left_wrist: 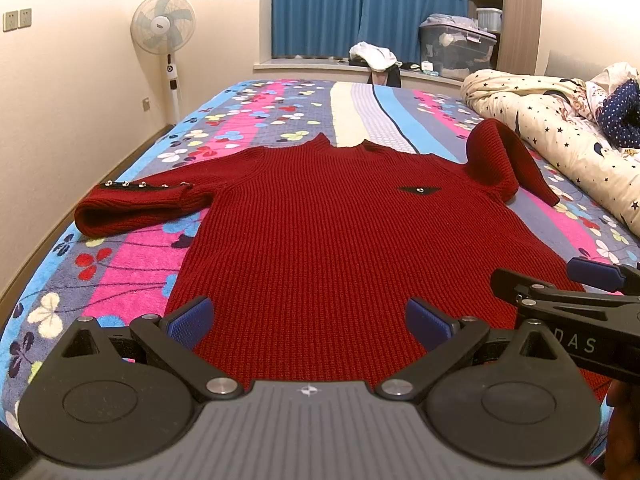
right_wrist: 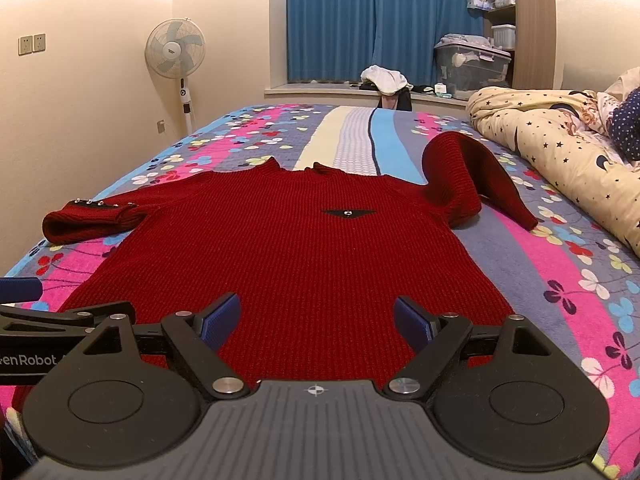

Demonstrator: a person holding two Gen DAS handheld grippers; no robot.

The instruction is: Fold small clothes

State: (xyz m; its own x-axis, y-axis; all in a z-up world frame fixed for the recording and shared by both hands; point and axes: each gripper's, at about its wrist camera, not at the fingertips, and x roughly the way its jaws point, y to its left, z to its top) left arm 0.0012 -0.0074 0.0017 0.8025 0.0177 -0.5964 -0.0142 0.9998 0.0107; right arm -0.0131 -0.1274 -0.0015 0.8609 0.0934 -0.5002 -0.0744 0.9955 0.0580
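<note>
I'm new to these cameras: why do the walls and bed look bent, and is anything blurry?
Left wrist view: fisheye bending curves the bed edge and darkens the corners; the red sweater is sharp under warm room light. Right wrist view: the same curving; the open right tongs look oversized but crisp, and the fan stays clear.

two low wrist views side by side, facing across bed (left_wrist: 280, 96), sharing sweater (left_wrist: 320, 220)
</note>
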